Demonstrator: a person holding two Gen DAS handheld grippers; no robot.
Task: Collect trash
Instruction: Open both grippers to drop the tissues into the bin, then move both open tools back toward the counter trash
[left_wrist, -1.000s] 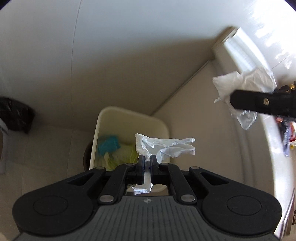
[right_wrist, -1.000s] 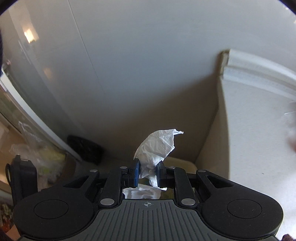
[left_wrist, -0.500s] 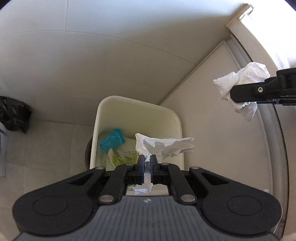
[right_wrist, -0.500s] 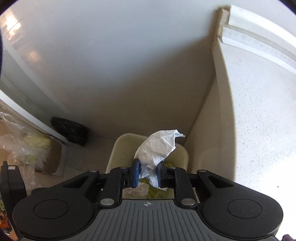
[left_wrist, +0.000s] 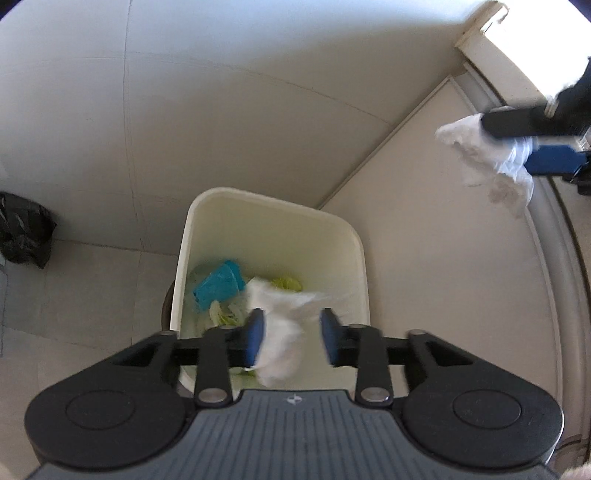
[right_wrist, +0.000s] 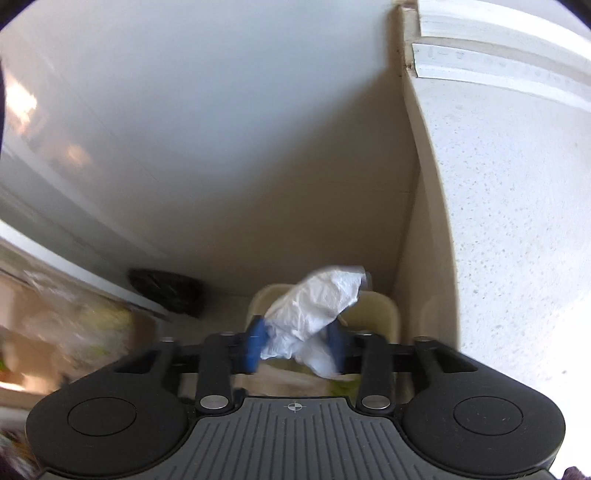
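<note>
Two grippers, both with jaws opening, each with a white wad between the pads. Left gripper (left_wrist: 291, 334), lower centre of its view: blue pads apart; tissue (left_wrist: 282, 332) in the gap, blurred, against the left pad and clear of the right one; the bin (left_wrist: 271, 206) lies directly behind it at frame centre; in the bin a teal scrap (left_wrist: 218, 286) and yellow-green scraps (left_wrist: 284, 283). Right gripper (right_wrist: 293, 343), lower centre of its view: pads apart; wad (right_wrist: 314, 310) sits loose in the gap, touching the left pad, its tip sticking up over the bin rim (right_wrist: 376, 310). Same gripper (left_wrist: 517, 138) shows at upper right of the left view, wad (left_wrist: 480, 147) hanging off it beside the cabinet side (left_wrist: 443, 240), right of the bin. Black bag (left_wrist: 22, 236) on the floor at left edge.
</note>
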